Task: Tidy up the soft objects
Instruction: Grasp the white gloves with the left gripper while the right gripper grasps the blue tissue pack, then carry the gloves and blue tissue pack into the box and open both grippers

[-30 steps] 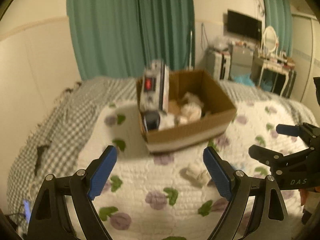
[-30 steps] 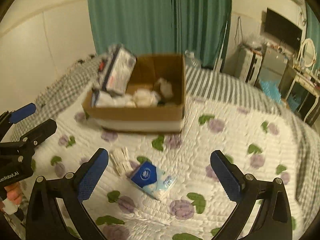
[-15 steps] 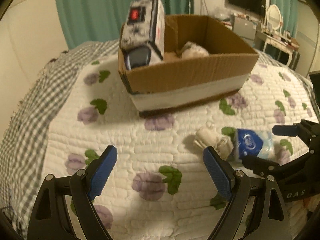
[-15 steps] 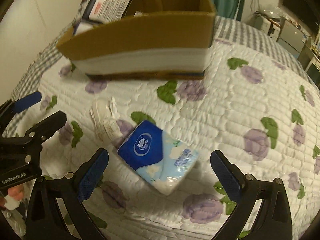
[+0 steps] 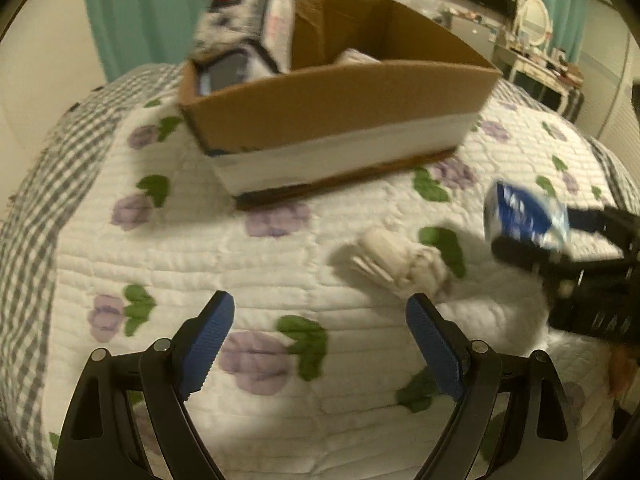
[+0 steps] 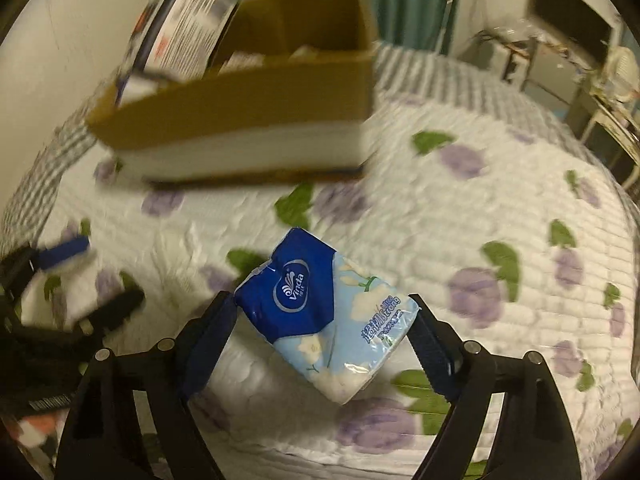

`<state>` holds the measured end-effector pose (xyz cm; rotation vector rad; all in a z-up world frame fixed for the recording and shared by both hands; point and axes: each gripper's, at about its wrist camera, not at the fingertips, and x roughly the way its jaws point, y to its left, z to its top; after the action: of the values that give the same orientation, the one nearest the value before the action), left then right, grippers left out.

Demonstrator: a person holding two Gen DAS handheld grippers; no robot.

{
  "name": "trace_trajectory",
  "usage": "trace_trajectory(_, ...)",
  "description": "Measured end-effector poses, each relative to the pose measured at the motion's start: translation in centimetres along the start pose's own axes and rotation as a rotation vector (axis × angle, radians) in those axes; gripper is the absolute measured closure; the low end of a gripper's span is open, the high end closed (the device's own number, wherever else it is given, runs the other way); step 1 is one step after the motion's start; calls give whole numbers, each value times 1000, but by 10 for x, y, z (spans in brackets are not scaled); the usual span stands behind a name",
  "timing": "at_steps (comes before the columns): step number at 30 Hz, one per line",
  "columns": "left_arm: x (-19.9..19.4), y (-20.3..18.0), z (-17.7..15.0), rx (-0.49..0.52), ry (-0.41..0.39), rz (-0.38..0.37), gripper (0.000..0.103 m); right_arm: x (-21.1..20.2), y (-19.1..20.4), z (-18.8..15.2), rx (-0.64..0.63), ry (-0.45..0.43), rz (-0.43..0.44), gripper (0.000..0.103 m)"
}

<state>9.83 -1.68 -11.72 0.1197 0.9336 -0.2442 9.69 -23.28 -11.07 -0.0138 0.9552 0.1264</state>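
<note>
A blue and pale-blue tissue pack (image 6: 328, 316) lies on the quilted bed, between the fingers of my right gripper (image 6: 324, 332); the jaws are wide open around it, both pads close to its ends. The pack also shows in the left wrist view (image 5: 524, 216) with the right gripper around it. A crumpled white cloth (image 5: 400, 260) lies on the quilt just ahead and right of my open, empty left gripper (image 5: 320, 332). A cardboard box (image 5: 340, 120) stands behind, holding white soft items and a tall grey patterned package (image 5: 248, 20).
The bed has a white quilt with purple flowers (image 5: 264, 360) and a grey checked blanket (image 5: 36, 200) at the left. Green curtains, a TV and a dressing table (image 5: 532, 52) stand far behind. The left gripper (image 6: 60, 292) shows at the left of the right wrist view.
Both grippers moved down and forward toward the quilt. The right gripper closed in on the tissue pack, which now sits between its fingers. The left gripper neared the white cloth.
</note>
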Motion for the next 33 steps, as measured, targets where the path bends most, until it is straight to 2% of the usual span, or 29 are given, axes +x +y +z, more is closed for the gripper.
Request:
trace_trajectory(7, 13, -28, 6, 52, 14, -60, 15, -3, -11, 5, 57, -19, 0, 19)
trace_trajectory(13, 31, -39, 15, 106, 9, -59, 17, -3, -20, 2, 92, -23, 27, 19)
trace_trajectory(15, 36, -41, 16, 114, 7, -60, 30, -2, -22, 2, 102, -21, 34, 19)
trace_trajectory(17, 39, -42, 15, 122, 11, -60, 32, -1, -22, 2, 106, -22, 36, 19)
trace_trajectory(18, 39, -41, 15, 121, 11, -65, 40, -1, -23, 2, 107, -22, 37, 19)
trace_trajectory(20, 36, -39, 14, 115, 12, -84, 45, -1, -22, 2, 108, -21, 35, 19)
trace_trajectory(26, 19, -35, 9, 105, 7, -127, 47, -12, -22, 0, 119, -44, 30, 19)
trace_trajectory(33, -31, -31, 15, 96, -64, -89, 47, -45, -23, 2, 128, -107, 36, 19)
